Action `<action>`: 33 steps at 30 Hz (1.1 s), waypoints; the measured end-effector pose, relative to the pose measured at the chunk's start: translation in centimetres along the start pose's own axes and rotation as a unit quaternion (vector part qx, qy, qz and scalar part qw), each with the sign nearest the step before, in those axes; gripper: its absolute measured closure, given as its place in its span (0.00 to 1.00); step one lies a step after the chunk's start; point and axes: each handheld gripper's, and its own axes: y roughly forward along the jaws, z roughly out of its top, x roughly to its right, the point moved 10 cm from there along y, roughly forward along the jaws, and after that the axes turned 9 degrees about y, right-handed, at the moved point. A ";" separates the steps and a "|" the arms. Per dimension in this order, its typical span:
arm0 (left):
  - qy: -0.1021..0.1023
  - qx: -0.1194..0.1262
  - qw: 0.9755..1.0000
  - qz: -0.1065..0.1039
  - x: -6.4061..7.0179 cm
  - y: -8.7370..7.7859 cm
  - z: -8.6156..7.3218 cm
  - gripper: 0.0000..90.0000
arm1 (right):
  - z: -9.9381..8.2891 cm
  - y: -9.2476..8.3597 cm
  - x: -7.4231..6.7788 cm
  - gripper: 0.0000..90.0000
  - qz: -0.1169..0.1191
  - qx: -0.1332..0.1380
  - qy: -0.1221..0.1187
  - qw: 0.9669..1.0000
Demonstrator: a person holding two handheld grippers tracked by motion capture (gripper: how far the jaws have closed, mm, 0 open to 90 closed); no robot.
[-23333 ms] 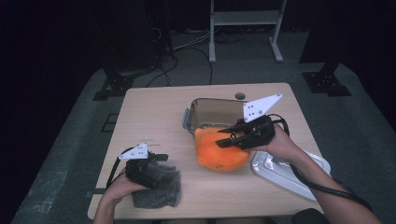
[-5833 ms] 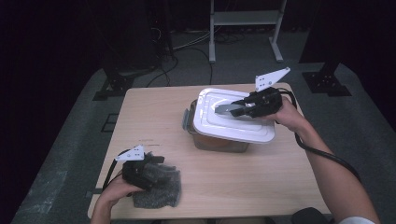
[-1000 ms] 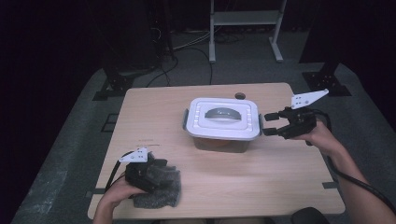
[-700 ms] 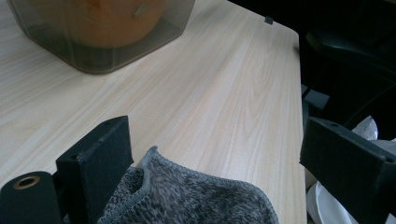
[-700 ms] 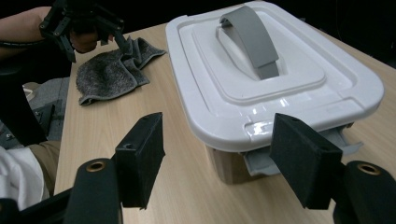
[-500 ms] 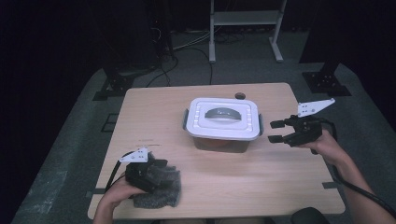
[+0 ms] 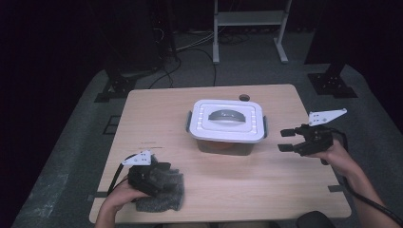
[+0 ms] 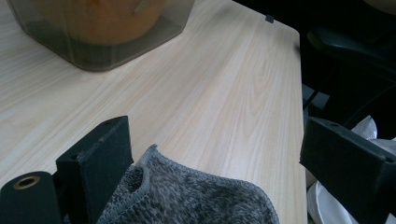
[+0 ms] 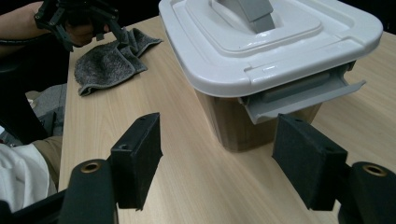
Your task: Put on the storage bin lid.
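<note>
- The right gripper (image 7: 286, 140), a black two-jaw tool with a grey three-cornered plate on top, hung just above the right edge of the pale wooden table (image 7: 266, 183), aimed at the box. Its jaws stood wide apart and had just been opening further, with nothing between them.
- In the right gripper view, its two black pads (image 9: 138, 156) framed the near end of the box without touching it.
- The clear plastic storage box (image 7: 224, 144) sat near the middle of the table, somewhat toward the far edge, just beside the right gripper but apart from it.
- A white snap-on lid with a grey handle (image 7: 227, 119) lay flat on top of the box; a grey latch flap (image 9: 301, 100) on the end facing the right gripper stuck outward, not pressed down.
- Something orange (image 8: 105, 16) showed through the box's clear wall.
- The left gripper (image 7: 159, 168), black with the same plate, rested near the table's front left corner, its jaws spread open.
- A crumpled grey knitted cloth (image 7: 164, 194) lay under the left gripper by the front edge; in the left gripper view it lay between the jaws, touching one pad (image 8: 105, 149) but clear of the other, so it was not clamped.
- Cloth and box were well apart.
</note>
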 end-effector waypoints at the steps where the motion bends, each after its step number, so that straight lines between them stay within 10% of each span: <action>1: 0.000 0.000 1.000 0.000 0.0 0.0 0.0 0.09 | -0.1 0.0 0.0 0.35 0.000 0.000 0.000 1.000; 33: 0.000 -0.004 1.000 -0.002 0.1 0.2 -0.1 0.09 | -4.4 0.6 0.1 0.34 0.004 -0.006 0.034 0.999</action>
